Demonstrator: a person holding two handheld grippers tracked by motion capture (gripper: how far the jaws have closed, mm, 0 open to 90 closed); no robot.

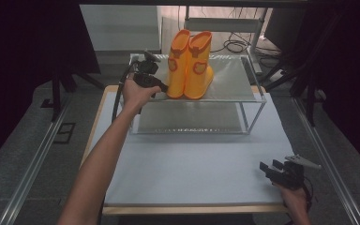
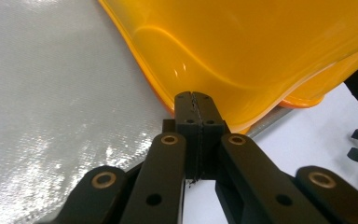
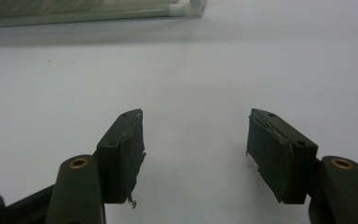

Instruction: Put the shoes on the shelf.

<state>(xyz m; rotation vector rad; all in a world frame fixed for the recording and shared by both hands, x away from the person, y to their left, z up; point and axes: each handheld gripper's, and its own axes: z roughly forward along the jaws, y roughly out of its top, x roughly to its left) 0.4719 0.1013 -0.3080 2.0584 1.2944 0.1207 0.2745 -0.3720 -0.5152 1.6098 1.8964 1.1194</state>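
Note:
Two orange rubber boots [image 1: 190, 65] stand upright side by side on the top tier of a low metal rack [image 1: 236, 77]. My left gripper [image 1: 163, 87] reaches in from the left at the heel of the left boot. In the left gripper view the left gripper [image 2: 195, 95] has its jaws pressed together with nothing between them, and its tips meet the lower edge of the orange boot [image 2: 261, 42]. My right gripper [image 1: 265, 168] rests at the table's front right corner. In the right gripper view the right gripper [image 3: 196, 140] stands open over bare table.
The rack has a lower mesh tier [image 1: 192, 123] and thin white corner posts. It sits at the back of the pale blue tabletop [image 1: 192, 164]. Dark stands and cables crowd the floor behind and beside the table. The rack's front rail [image 3: 88, 16] lies far ahead of the right gripper.

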